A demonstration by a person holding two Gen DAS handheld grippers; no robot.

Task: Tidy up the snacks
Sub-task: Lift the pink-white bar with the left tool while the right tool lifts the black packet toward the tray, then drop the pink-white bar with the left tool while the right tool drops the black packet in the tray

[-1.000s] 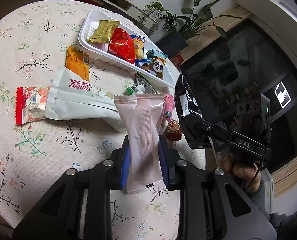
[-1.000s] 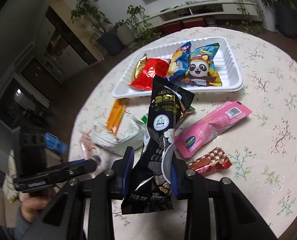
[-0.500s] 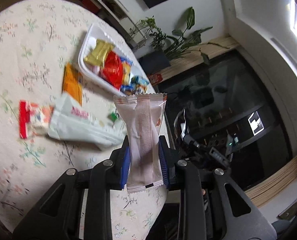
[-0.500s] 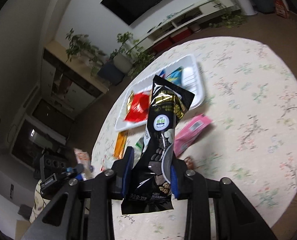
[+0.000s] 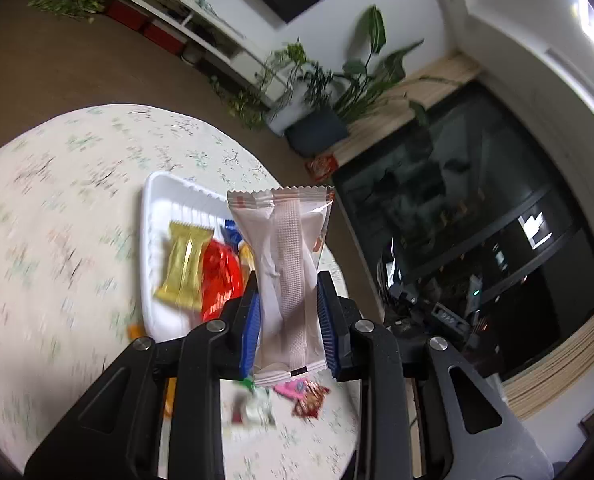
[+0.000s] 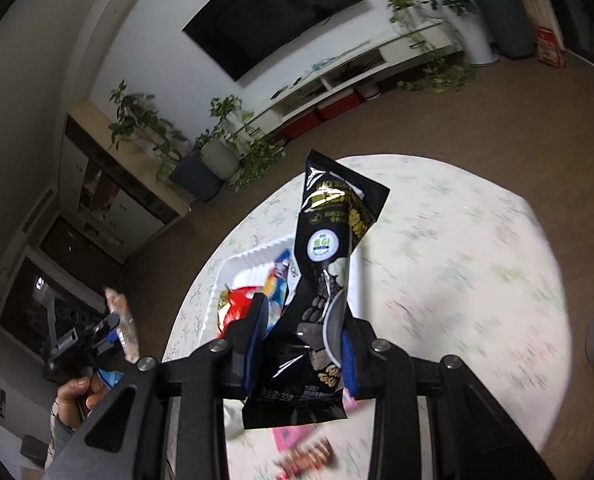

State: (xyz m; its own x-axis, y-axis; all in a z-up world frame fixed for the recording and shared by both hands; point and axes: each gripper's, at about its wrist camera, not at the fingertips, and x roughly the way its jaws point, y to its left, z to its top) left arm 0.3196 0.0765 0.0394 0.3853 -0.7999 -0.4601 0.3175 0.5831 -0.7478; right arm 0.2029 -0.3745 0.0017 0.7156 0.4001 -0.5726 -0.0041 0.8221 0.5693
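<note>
My left gripper (image 5: 289,320) is shut on a pale pink snack packet (image 5: 287,272) and holds it upright, high above the table. My right gripper (image 6: 303,344) is shut on a black snack packet (image 6: 321,280), also held high. Below lies a white tray (image 5: 153,200) with a gold packet (image 5: 183,266), a red packet (image 5: 219,280) and others. The tray also shows in the right wrist view (image 6: 233,264). The left gripper with its packet appears in the right wrist view (image 6: 117,328).
The round table has a floral cloth (image 5: 57,200). Loose snacks lie on it near the front: a small red-brown packet (image 5: 311,400), a pink one (image 5: 291,388) and a blurred white-green one (image 5: 253,408). Potted plants (image 5: 317,92) and a TV shelf stand beyond.
Both grippers have risen well above the table with their packets, and now look down over the tray. The scene is motion-blurred.
</note>
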